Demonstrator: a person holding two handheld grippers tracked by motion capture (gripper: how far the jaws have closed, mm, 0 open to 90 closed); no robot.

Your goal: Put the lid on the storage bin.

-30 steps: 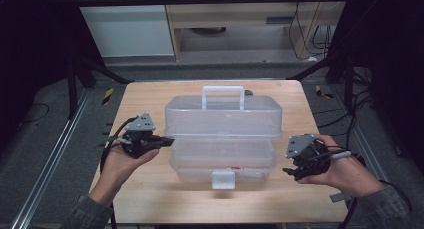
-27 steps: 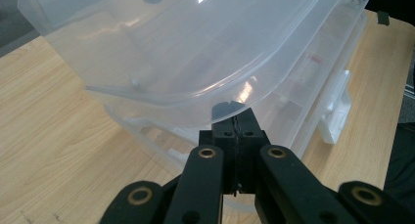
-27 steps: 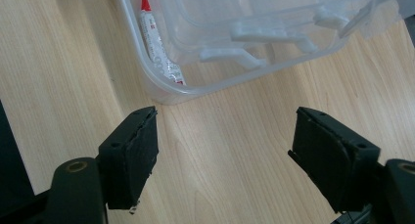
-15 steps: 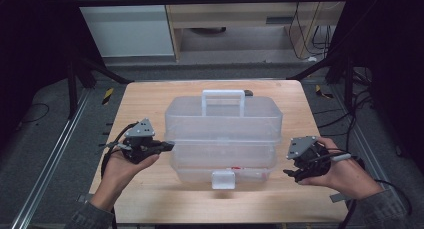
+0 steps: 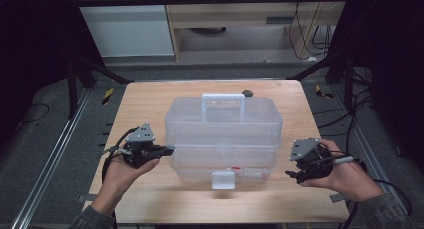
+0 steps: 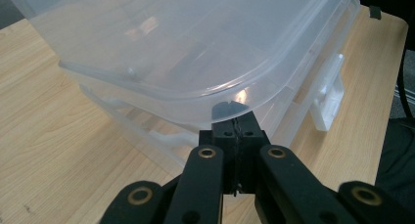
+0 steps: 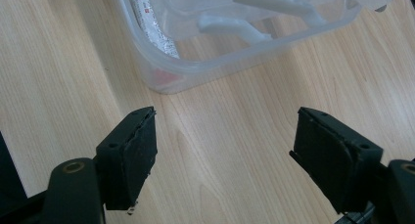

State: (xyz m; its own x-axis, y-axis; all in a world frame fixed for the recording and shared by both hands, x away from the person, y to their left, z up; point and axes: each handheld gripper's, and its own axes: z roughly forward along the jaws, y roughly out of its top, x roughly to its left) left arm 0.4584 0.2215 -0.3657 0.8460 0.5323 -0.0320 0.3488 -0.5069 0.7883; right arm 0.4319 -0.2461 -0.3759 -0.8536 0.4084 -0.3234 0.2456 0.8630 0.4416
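Clear plastic tiered storage box [image 5: 223, 139] at centre of wooden table [image 5: 150, 104], white carry handle [image 5: 223, 100] on top at 12 o'clock, white front latch [image 5: 223, 179] at 6 o'clock. Judged light, rigid but flexing at thin walls, smooth and slippery to pads; best taken by handle, or latch tab for opening.

Left gripper [image 5: 167, 150] at box's 9 o'clock, jaws pressed together, tip at or just under lid rim [image 6: 205, 94]; actual contact not determinable, nothing between jaws. Right gripper [image 5: 295, 172] at 4 o'clock, jaws well apart, empty, near box corner [image 7: 164, 79].

Contents blurred through walls: red-and-white tube-like item [image 7: 151, 23] in bottom tier, unidentifiable. Small dark object [image 5: 246, 93] behind handle unclear. Latch condition not determinable.
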